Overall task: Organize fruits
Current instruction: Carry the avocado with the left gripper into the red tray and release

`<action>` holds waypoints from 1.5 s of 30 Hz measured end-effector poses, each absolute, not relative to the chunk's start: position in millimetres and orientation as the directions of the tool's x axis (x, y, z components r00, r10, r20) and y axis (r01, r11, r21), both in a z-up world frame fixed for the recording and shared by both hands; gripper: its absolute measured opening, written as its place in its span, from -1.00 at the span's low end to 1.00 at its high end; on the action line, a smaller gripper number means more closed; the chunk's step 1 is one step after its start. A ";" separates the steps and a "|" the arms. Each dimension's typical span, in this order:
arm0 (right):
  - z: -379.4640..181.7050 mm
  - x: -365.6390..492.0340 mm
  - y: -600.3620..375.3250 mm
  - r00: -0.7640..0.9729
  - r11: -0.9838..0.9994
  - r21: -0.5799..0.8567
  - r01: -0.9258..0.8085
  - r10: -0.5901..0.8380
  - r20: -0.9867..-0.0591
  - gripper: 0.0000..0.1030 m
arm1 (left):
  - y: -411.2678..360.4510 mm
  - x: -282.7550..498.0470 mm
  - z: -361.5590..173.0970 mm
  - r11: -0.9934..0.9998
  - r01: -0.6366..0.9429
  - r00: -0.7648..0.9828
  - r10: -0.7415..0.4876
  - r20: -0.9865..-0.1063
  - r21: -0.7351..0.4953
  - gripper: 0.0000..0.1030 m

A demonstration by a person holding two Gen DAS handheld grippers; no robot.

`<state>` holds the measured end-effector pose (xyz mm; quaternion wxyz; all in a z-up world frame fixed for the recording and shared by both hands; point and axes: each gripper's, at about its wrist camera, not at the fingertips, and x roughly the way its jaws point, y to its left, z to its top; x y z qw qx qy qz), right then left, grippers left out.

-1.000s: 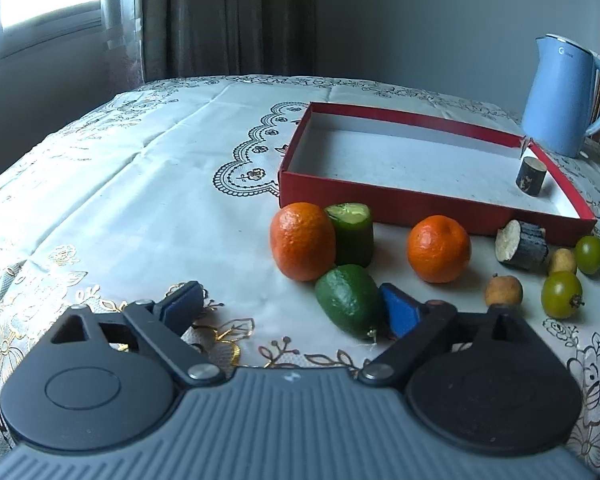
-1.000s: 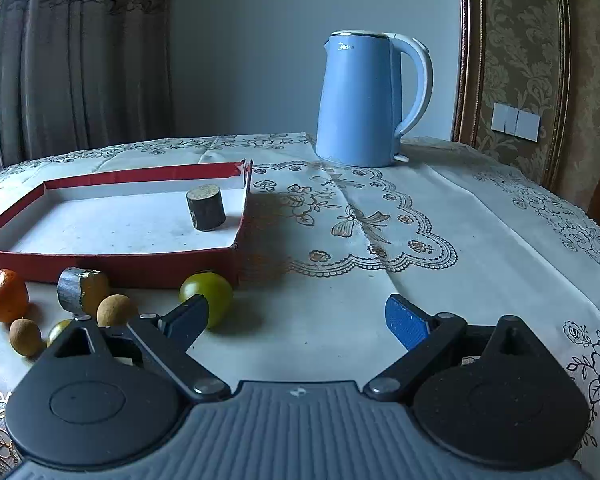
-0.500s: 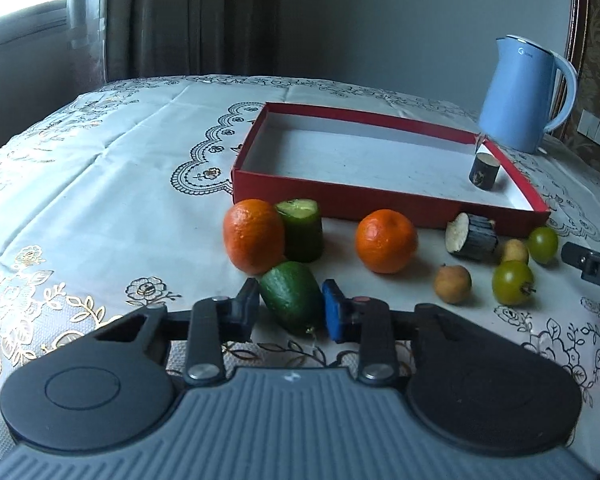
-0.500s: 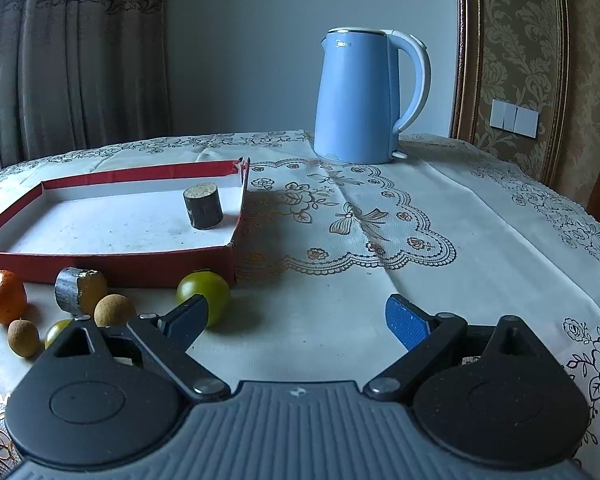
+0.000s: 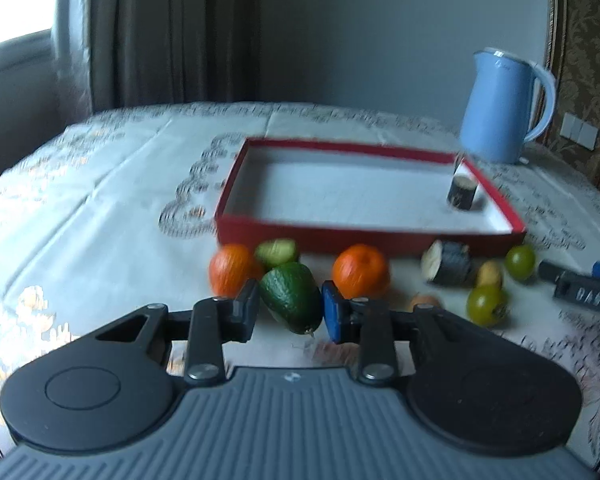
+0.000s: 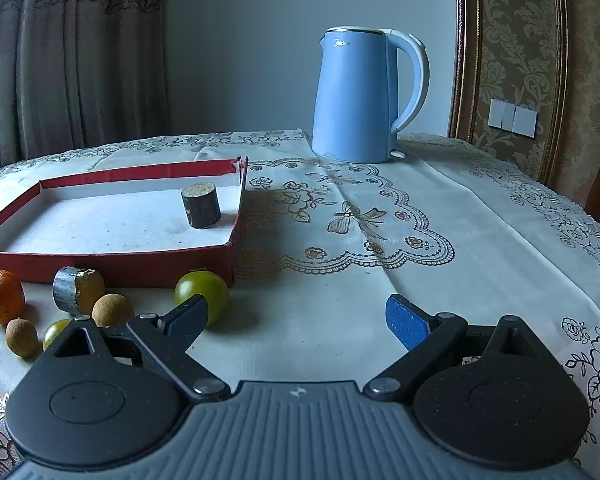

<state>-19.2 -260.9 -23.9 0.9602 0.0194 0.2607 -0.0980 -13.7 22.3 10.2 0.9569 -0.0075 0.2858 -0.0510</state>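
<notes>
Change: since the earlier frame the left gripper (image 5: pixel 289 312) has closed from wide open onto the avocado (image 5: pixel 291 301), and the left view has swung, so the kettle (image 5: pixel 500 108) now stands well inside the frame.
Hard to see: the left view is blurred by motion; the cucumber piece (image 5: pixel 277 251) is half hidden behind the avocado, and a small brown fruit (image 5: pixel 424 301) is partly covered by the gripper arm in the lower centre.
Cut off: the right gripper (image 6: pixel 296 320) shows in the left view only as a dark bar at the right edge.
Left gripper: narrow, both pads pressing the avocado in the lower centre.
Right gripper: wide, nothing between the fingers.
Red tray (image 5: pixel 260 232): centre of the frame, above the avocado, holding only a dark stub (image 5: pixel 463 193).
Oranges: one orange (image 5: pixel 231 269) is left of the avocado, a second orange (image 5: pixel 361 270) is to its right.
</notes>
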 end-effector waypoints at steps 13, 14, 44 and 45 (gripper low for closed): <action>-25.4 -15.9 -262.5 0.831 0.977 -0.015 0.211 -0.187 -0.524 0.87 | -0.2 67.9 39.5 0.996 0.085 0.877 -0.064 -0.476 0.024 -0.41; -25.6 -15.5 -262.7 0.830 0.977 -0.015 0.212 -0.188 -0.526 0.87 | 0.0 77.4 37.9 0.997 0.081 0.874 -0.060 -0.482 0.021 -0.41; -30.1 -10.5 -263.5 0.804 0.971 -0.024 0.236 -0.209 -0.557 0.87 | 10.6 134.2 3.1 0.999 0.005 0.817 0.027 -0.576 0.054 0.43; -29.7 -11.2 -263.2 0.806 0.971 -0.025 0.236 -0.210 -0.553 0.87 | 13.8 123.8 7.2 0.999 0.000 0.828 0.026 -0.559 0.046 0.48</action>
